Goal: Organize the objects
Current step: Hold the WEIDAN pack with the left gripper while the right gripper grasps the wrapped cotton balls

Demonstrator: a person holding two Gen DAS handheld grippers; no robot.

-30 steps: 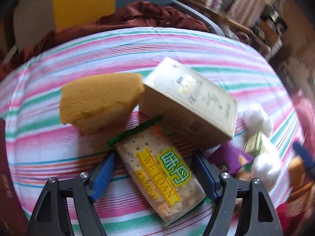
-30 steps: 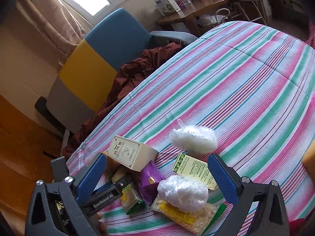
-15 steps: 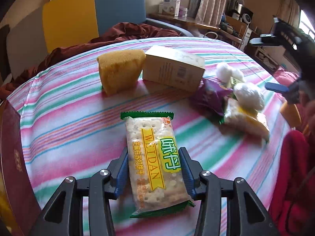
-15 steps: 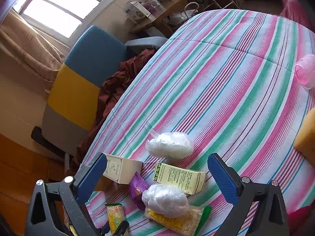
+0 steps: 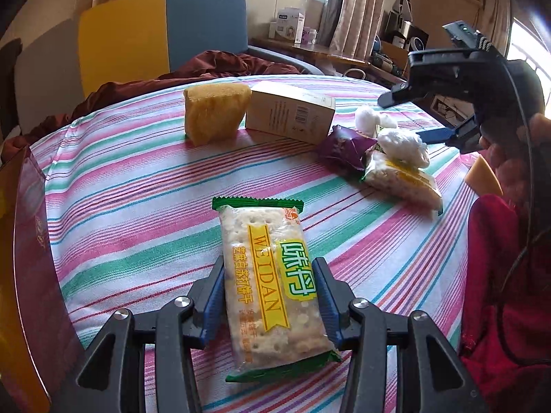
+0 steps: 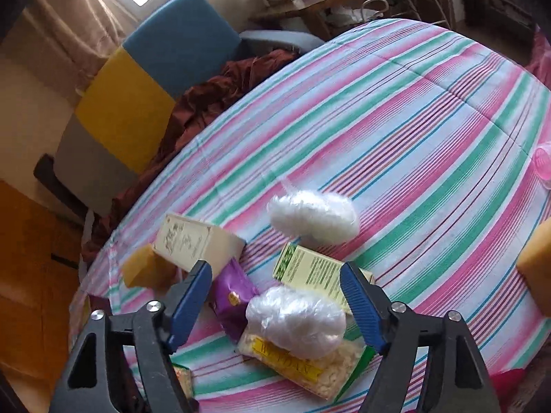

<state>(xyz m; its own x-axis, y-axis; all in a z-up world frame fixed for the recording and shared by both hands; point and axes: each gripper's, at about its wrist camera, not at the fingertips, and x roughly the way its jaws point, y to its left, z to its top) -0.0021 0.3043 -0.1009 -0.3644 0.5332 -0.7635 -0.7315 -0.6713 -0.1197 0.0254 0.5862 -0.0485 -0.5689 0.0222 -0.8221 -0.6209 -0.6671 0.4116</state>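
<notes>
My left gripper (image 5: 270,272) is shut on a green-edged WEIDAN cracker pack (image 5: 272,282) and holds it above the striped tablecloth (image 5: 137,206). My right gripper (image 6: 275,285) is open and hovers over a white plastic bag (image 6: 296,320) that lies on a second cracker pack (image 6: 310,368). Around it lie a purple packet (image 6: 230,299), a green box (image 6: 316,275), a second white bag (image 6: 313,216), a beige box (image 6: 193,244) and a yellow sponge (image 6: 144,272). The right gripper also shows in the left wrist view (image 5: 444,130).
A dark red box (image 5: 31,258) stands at the table's left edge. Another yellow sponge (image 6: 537,265) and a pink cup (image 6: 542,167) sit at the right. A blue and yellow chair (image 5: 162,31) with a brown cloth (image 5: 213,67) is behind the table.
My left gripper closed on the cracker pack, lifted it and drew it back from the pile. My right gripper came down closer over the white bag, still open.
</notes>
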